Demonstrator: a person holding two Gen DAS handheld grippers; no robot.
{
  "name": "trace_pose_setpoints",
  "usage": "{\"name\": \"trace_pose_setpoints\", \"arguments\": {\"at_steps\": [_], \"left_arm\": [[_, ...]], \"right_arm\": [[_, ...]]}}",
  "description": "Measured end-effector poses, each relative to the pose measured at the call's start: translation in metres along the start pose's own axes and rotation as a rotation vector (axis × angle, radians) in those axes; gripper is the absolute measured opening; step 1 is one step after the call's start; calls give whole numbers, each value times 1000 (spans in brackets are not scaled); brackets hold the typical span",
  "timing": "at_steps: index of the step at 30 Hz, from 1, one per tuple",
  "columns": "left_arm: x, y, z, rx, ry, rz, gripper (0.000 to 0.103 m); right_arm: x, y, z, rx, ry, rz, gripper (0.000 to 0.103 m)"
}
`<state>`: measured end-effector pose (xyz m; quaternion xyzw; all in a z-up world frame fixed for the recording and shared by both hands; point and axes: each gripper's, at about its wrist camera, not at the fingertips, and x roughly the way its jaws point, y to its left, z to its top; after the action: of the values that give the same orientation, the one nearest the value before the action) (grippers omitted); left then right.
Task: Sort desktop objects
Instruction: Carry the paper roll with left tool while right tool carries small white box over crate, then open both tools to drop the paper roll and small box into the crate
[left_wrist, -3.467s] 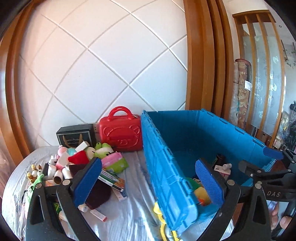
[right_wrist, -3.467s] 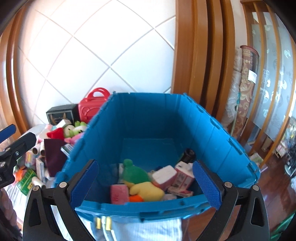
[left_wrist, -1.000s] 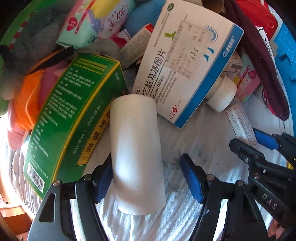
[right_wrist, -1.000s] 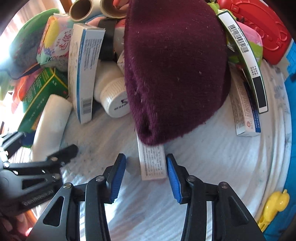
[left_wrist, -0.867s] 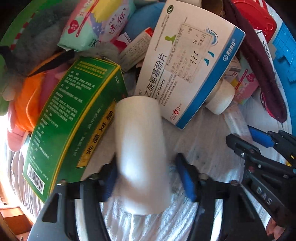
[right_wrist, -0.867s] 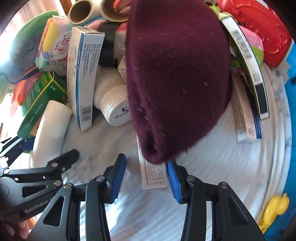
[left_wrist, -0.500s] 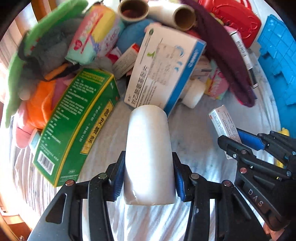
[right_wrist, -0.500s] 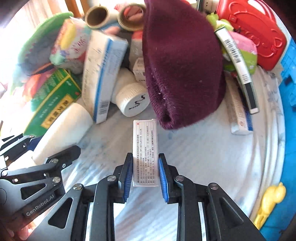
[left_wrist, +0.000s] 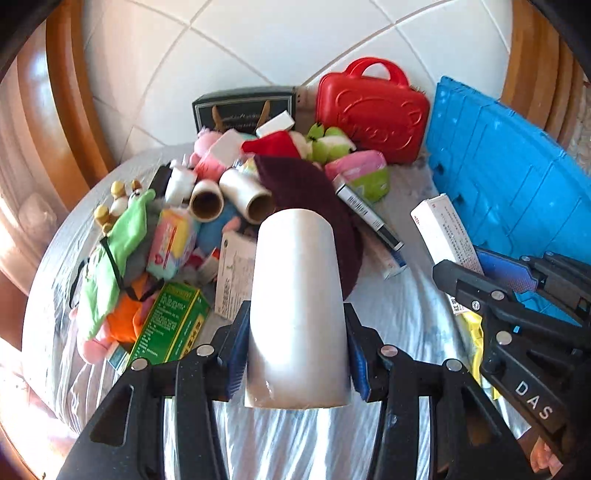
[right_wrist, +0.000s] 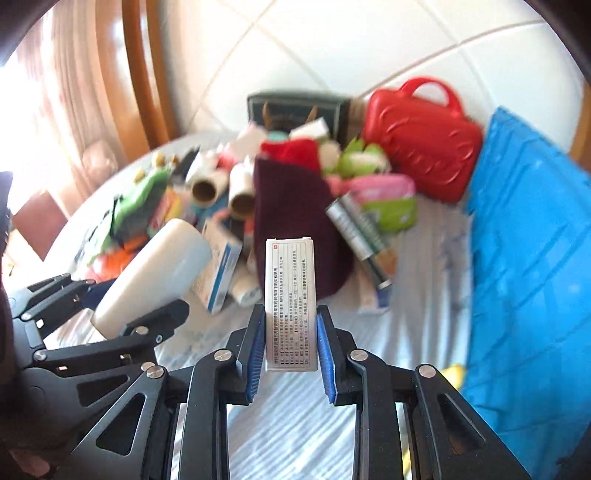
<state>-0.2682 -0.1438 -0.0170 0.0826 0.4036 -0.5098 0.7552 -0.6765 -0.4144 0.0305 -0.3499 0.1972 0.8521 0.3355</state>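
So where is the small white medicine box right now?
The small white medicine box is clamped in the right gripper, raised above the cloth, maroon hat behind it.

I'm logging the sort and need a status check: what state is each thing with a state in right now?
left gripper: shut on the white roll, lifted off the table
white roll: held, off the pile
right gripper: shut on the small white box
small white box: held upright, lifted
red case: closed, standing by the wall
blue crate: standing at the right, inside hidden
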Motion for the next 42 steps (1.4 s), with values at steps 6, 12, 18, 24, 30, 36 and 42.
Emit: {"name": "trace_pose_setpoints", "arguments": {"at_steps": [6,12,18,24,30,36,42], "left_arm": [[-51,-59,26,72,-121,-60,45],[-92,-140,52,167,-212,-139,45],[-118,-236,70,249,-257,-227,45],[-108,-325,79,305,-201,-284,45],[-72,-371,74,340,-93,-248,45],[-61,-391,71,343,-45,-229,45],[-59,-402,71,337,-24,-212,45]], "right_arm": [[-78,-31,19,52,-157,-99,26],[-152,-76,10,113,-267,-224,26],[-207,-152,-16,218,-321,-347,26],[-227,-232,-43,305,-287,-430,26],[-218,-287,-72,367,-226,-418,26],[-210,-314,-88,390,-201,-405,26],[-207,-330,-93,394,-182,-427,26]]}}
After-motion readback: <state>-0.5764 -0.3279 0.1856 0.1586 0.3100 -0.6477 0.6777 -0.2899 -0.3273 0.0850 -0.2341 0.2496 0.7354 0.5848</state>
